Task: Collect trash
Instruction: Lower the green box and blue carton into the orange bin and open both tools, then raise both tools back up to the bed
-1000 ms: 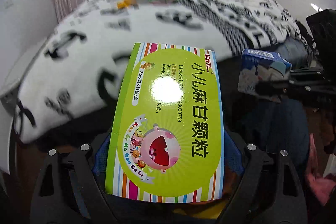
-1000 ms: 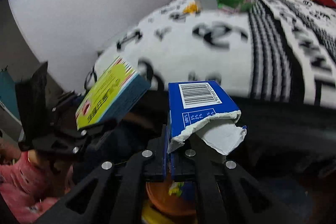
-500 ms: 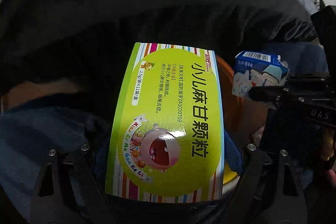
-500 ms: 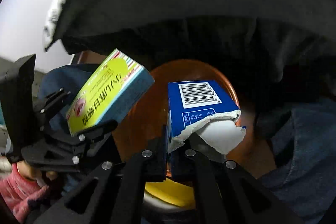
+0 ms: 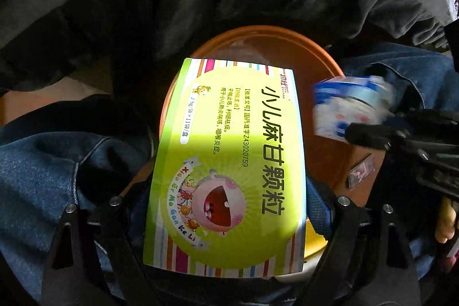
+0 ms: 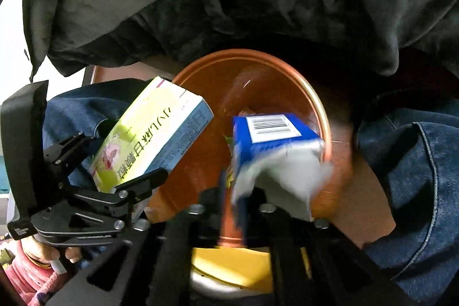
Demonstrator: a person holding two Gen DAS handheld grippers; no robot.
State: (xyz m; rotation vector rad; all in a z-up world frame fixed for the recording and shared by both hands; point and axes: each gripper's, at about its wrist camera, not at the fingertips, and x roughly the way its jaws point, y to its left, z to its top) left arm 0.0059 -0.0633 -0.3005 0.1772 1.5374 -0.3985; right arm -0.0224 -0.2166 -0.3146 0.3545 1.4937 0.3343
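My left gripper is shut on a green and yellow medicine box with striped edges and holds it over an orange round bin. The box also shows in the right wrist view, held by the left gripper. The torn blue and white carton is blurred and sits between my right gripper's spread jaws above the bin. In the left wrist view the carton is blurred at the tip of the right gripper.
The person's dark jacket hangs above the bin. Blue jeans legs flank the bin on both sides. A yellow and white part shows below the bin. A hand in a pink sleeve is at lower left.
Both grippers swung down from the bed view to over the orange bin. The right jaws have spread, and the blue carton is now blurred and tilting between them. The left still holds its box.
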